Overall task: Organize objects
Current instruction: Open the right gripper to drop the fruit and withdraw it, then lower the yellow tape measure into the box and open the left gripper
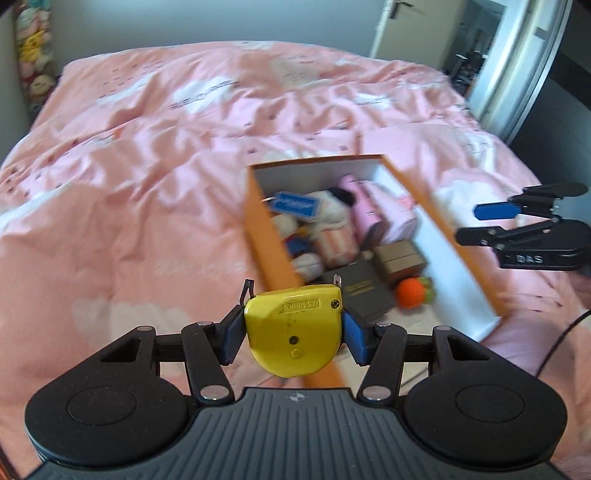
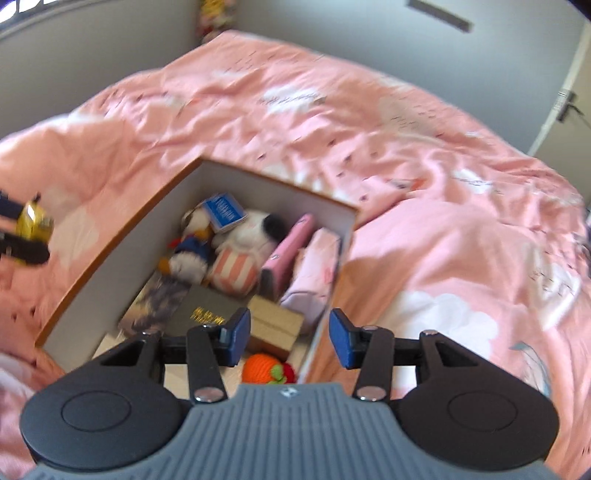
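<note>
My left gripper is shut on a yellow tape measure, held in the air just left of an open orange-rimmed box on the bed. The box holds plush toys, a blue card, pink pouches, a dark book, a brown carton and an orange knitted ball. My right gripper is open and empty over the box's near right corner. It shows in the left wrist view at the right; the tape measure shows at the right wrist view's left edge.
A pink quilt covers the whole bed. Stuffed toys are stacked at the far left wall. A door and a mirrored wardrobe stand at the far right. A black cable runs at the right.
</note>
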Available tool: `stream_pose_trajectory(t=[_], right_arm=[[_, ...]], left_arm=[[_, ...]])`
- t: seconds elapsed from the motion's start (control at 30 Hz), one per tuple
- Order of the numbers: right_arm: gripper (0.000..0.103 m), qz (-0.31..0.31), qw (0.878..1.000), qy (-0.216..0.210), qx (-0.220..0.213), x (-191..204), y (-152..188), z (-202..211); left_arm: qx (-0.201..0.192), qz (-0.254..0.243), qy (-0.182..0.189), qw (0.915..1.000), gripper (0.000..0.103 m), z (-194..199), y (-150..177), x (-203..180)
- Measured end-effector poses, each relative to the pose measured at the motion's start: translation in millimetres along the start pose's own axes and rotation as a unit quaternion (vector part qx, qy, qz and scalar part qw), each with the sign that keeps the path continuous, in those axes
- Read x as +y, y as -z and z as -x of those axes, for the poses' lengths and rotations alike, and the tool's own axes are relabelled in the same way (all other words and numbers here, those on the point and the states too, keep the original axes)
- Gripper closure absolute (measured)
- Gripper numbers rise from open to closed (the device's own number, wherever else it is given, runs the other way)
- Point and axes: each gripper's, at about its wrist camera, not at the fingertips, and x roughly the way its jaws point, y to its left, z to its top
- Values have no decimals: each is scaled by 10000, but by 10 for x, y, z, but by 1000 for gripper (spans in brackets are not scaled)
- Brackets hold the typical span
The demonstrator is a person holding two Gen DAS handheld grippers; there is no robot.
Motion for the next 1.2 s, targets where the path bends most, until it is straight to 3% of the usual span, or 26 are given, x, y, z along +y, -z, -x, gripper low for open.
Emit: stream_pose_trajectory(t=[0.23,0.4,0.63,0.97,1.2], right_arm=[[58,-1176,9909,549,-361,-239,259,80],[61,-1919,9770,666,-648,-296,482,18],[61,-2791,9553,428,-872,-439,700,-82],[61,-2906,9493,537,-1070,-515,768,-101],[61,-2911,9502,407,-1040,-518,772,-142]], left_arm=[[465,-260,929,9942,40,-455,-217,-548],[1048,-339,1435,9835,40,-983,-248,-872],[1595,-94,1370,9776,40,-1515,-233,-1054],[2173,832,1408,9623,39,-1888,-156,-1127],[2246,968,1446,9588,39,-1891,-131,-1071]])
